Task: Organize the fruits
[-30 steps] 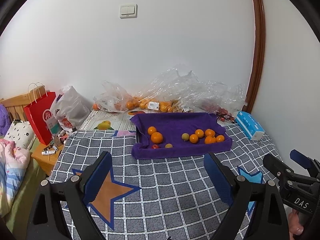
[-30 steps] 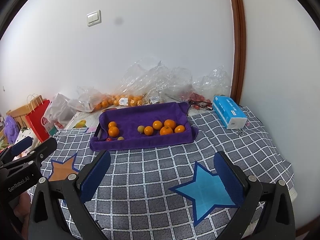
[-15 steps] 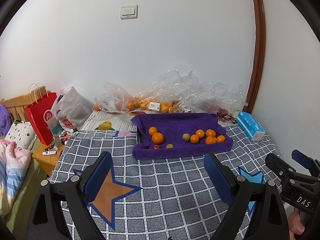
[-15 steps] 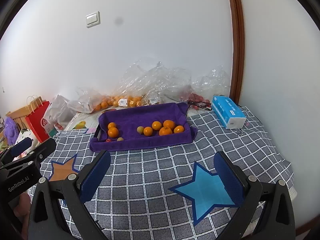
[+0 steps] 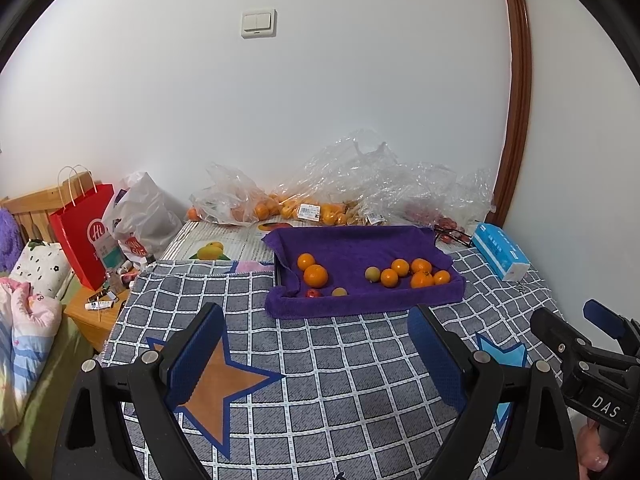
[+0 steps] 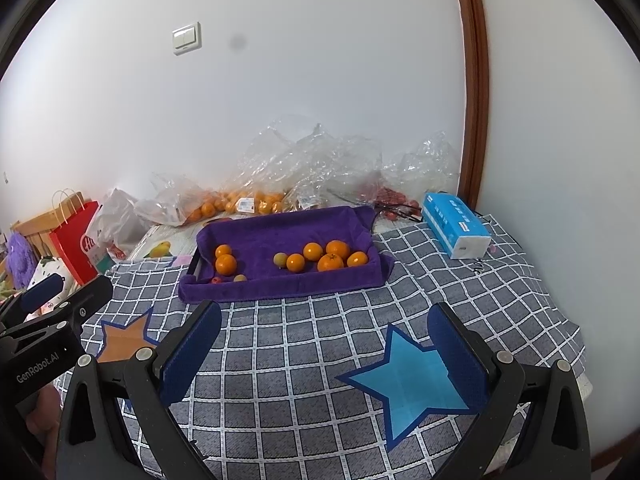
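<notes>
Red paper of a shopping bag (image 5: 82,240) stands at the far left, beside a grey plastic bag (image 5: 140,220) and a low wooden stand (image 5: 94,312). The left gripper (image 5: 316,344) hangs over the grey checked cloth (image 5: 320,360) with its blue pads spread wide and nothing between them; an orange star (image 5: 216,384) lies under its left finger. Beyond it sits the tray (image 5: 360,304), lined with a purple towel. In the tray's left part are two oranges (image 5: 315,275), a small red fruit (image 5: 313,293) and a pale one (image 5: 339,292); in its right part, a pale fruit (image 5: 372,274) beside five oranges (image 5: 420,278). Clear bags (image 5: 360,192) with more oranges lie against the wall behind. The right gripper (image 6: 324,336) also stands wide and empty, above a blue star (image 6: 416,384). A blue tissue pack (image 6: 456,228) lies at the far right.
</notes>
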Action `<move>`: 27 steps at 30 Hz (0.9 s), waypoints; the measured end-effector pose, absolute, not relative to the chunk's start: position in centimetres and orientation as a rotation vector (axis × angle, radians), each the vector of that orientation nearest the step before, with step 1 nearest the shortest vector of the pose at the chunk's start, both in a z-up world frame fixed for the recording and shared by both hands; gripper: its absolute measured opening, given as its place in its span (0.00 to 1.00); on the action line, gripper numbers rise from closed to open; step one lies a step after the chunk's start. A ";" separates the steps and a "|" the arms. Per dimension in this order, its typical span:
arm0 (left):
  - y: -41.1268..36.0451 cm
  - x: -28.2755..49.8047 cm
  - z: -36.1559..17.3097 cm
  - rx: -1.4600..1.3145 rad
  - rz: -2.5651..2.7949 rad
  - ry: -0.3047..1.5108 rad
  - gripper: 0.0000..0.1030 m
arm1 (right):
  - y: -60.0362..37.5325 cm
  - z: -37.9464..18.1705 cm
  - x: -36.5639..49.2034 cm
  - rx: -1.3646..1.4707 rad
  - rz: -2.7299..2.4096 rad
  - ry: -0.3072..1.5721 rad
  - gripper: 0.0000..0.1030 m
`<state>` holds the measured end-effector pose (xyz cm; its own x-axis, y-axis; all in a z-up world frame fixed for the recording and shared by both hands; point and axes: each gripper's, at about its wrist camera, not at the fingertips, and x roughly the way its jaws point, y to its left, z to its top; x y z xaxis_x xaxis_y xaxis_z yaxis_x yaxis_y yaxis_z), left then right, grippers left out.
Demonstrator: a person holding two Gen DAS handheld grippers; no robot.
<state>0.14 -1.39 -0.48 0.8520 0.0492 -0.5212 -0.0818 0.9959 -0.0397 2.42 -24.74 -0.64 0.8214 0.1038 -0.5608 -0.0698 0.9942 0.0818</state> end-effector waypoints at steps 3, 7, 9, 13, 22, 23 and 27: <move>-1.4 0.1 -0.5 -0.061 0.070 0.548 0.90 | -24.7 -0.4 2.3 0.058 0.093 0.596 0.99; -1.4 0.1 -0.5 -0.065 0.068 0.548 0.90 | -24.7 -0.3 2.2 0.059 0.096 0.594 0.99; -1.4 0.1 -0.6 -0.064 0.067 0.549 0.90 | -24.7 -0.3 2.2 0.057 0.096 0.595 0.99; -1.4 0.1 -0.5 -0.065 0.068 0.549 0.90 | -24.6 -0.3 2.1 0.060 0.096 0.592 0.99; -1.4 0.1 -0.4 -0.066 0.068 0.548 0.90 | -24.5 -0.3 2.0 0.056 0.096 0.593 0.99; -1.5 0.1 -0.4 -0.067 0.067 0.548 0.90 | -24.4 -0.3 2.0 0.054 0.097 0.594 0.99; -1.5 0.1 -0.4 -0.062 0.069 0.541 0.90 | -24.2 -0.2 1.8 0.051 0.099 0.589 0.99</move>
<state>0.05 -1.51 -0.41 0.8548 0.0491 -0.5166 -0.0819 0.9958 -0.0409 1.82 -24.16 -0.22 0.8268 0.1073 -0.5522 -0.0782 0.9940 0.0761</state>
